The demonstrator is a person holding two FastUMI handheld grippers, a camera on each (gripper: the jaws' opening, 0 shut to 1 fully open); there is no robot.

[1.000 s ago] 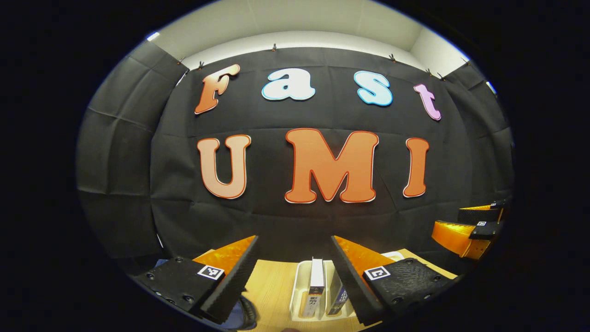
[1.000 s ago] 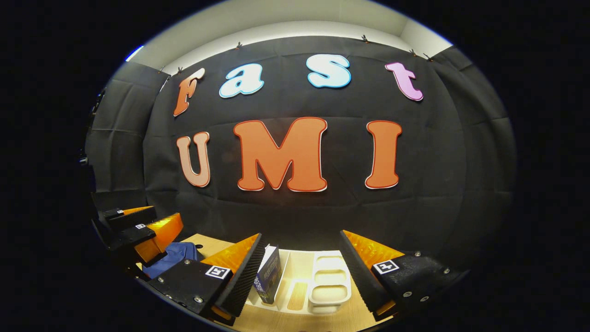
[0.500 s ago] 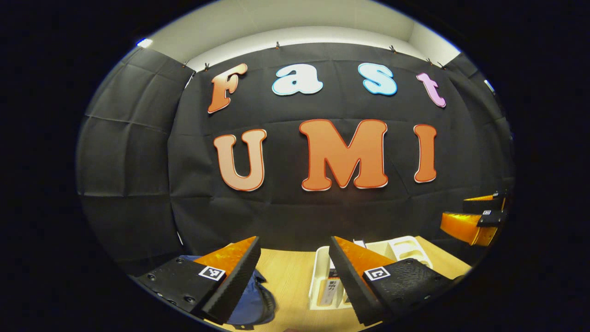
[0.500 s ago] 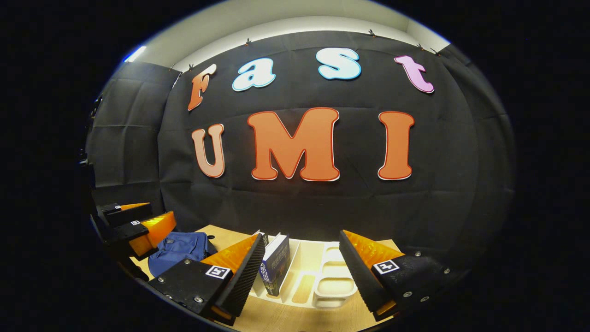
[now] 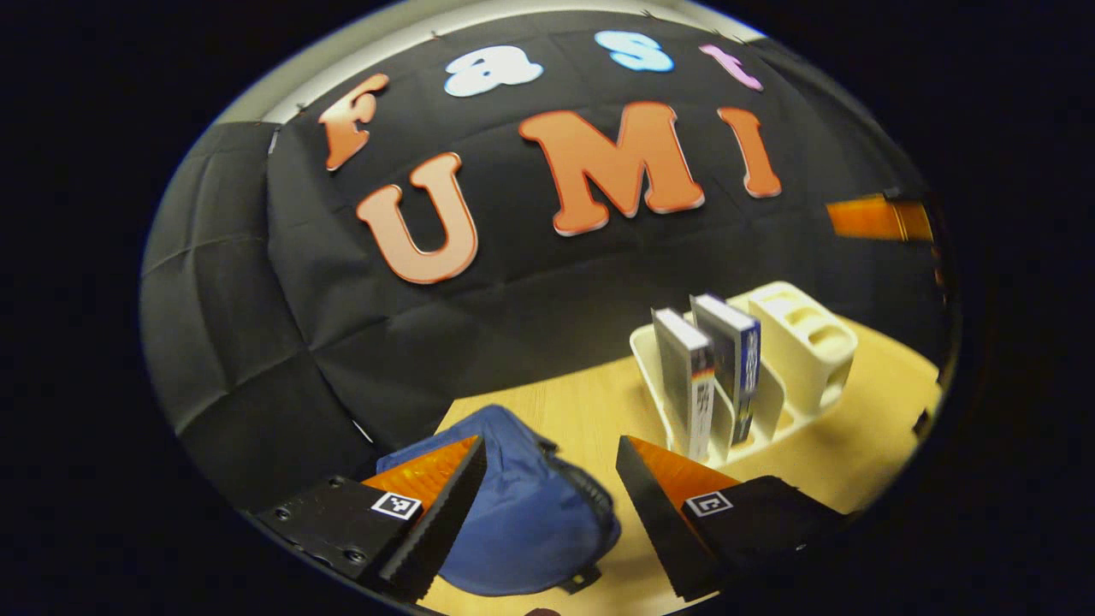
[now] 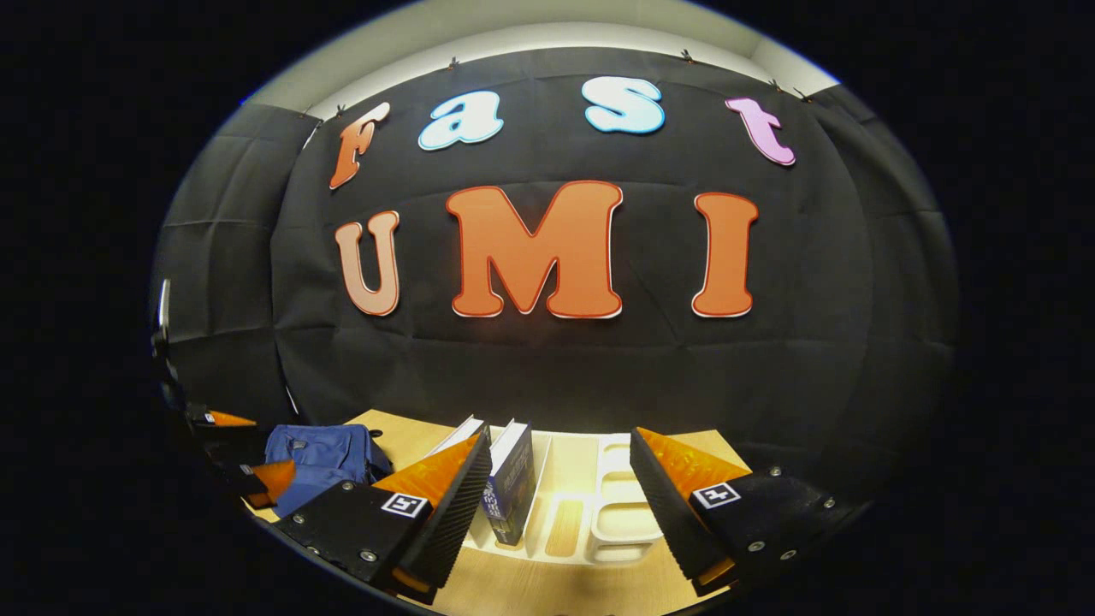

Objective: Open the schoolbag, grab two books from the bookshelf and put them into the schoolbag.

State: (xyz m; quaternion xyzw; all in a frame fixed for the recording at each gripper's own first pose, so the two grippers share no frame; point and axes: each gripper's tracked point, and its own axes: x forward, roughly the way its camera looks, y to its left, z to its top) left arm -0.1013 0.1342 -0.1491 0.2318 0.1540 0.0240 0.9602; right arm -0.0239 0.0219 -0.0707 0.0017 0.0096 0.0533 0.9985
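A blue schoolbag (image 5: pixel 522 513) lies on the wooden table, right in front of my left gripper (image 5: pixel 552 470), which is open above it with nothing held. Two books (image 5: pixel 710 364) stand upright in a cream bookshelf rack (image 5: pixel 800 329) to the right of the bag. In the right gripper view, my right gripper (image 6: pixel 560 466) is open and empty over the rack (image 6: pixel 620 535), a dark book (image 6: pixel 511 479) standing just by its left finger. The bag (image 6: pixel 321 462) sits at lower left there, with the left gripper (image 6: pixel 248 462) beside it.
The pale wooden table (image 5: pixel 590 406) runs under bag and rack, and the black cloth wall closes the back. The right gripper (image 5: pixel 877 218) shows at the right edge of the left gripper view. The rack's right-hand slots (image 6: pixel 616 500) hold no books.
The left gripper has tipped down and swung left, bringing the schoolbag under its fingers and the books to the right. The right gripper has shifted only slightly. Both stay open.
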